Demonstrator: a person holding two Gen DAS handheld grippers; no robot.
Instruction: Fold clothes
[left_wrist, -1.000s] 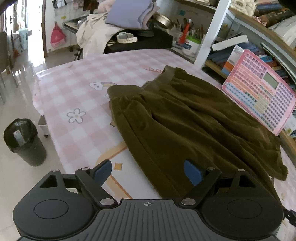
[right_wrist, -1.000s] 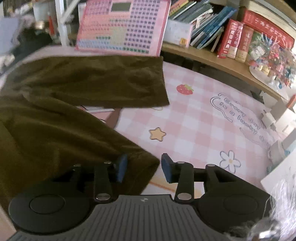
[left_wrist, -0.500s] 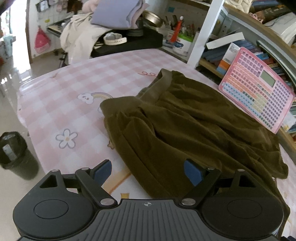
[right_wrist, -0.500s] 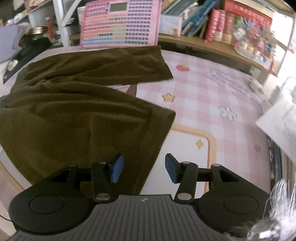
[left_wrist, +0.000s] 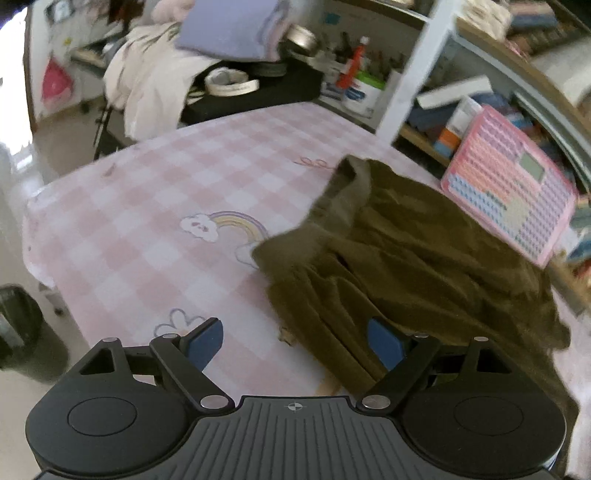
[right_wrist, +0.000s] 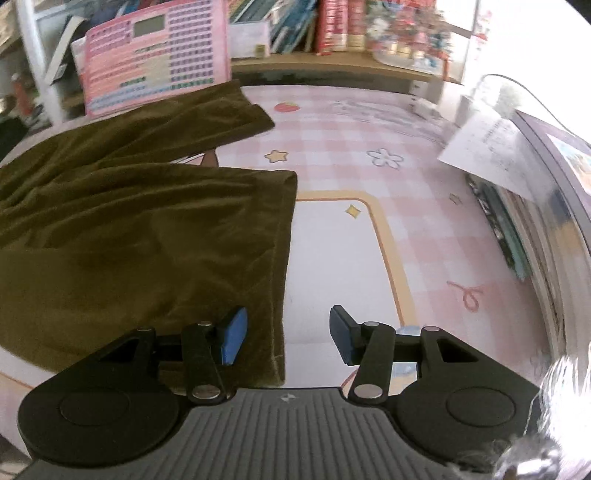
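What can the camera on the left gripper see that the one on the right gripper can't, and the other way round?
Only the left wrist view shows the trousers' waistband, a rainbow print on the tablecloth, a pile of pale laundry and a dark bin on the floor.

Only the right wrist view shows the two leg ends, a strawberry print and red books on a shelf.

Both show the olive trousers on the pink checked tablecloth, the pink keyboard toy, and an open gripper: left, right.
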